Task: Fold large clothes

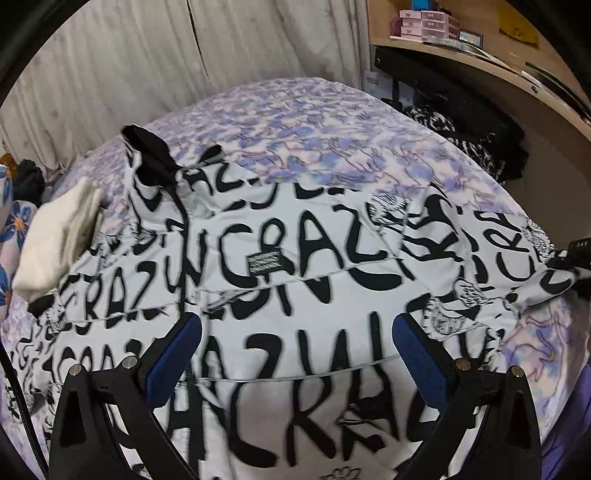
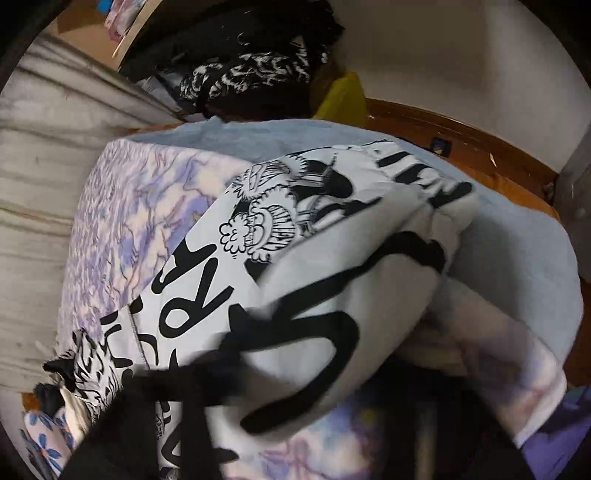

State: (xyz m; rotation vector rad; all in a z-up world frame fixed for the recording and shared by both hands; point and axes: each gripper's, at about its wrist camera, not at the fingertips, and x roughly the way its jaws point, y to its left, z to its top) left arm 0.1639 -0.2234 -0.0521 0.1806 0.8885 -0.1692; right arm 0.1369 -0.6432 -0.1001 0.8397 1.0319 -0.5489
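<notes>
**Printed shirt spread on the bed, folding barely begun**

The white shirt point(image 1: 295, 280) with black lettering lies spread across the flowered bed point(image 1: 303, 122), one sleeve end lifted at its right edge; no completed fold shows, so nearly all the folding remains. The left gripper point(image 1: 295, 354) hovers over the shirt's middle, jaws apart and empty. The right gripper is buried under bunched shirt cloth in its own view; its jaws appear clamped on the shirt. On the shelf point(image 1: 461, 55) beyond the bed stand pink drawer boxes point(image 1: 424, 24), contents unreadable.

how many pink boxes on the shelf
5 at least: a stack of three pink boxes on the left, two more stacked beside them on the shelf. Others may be hidden behind.
</notes>
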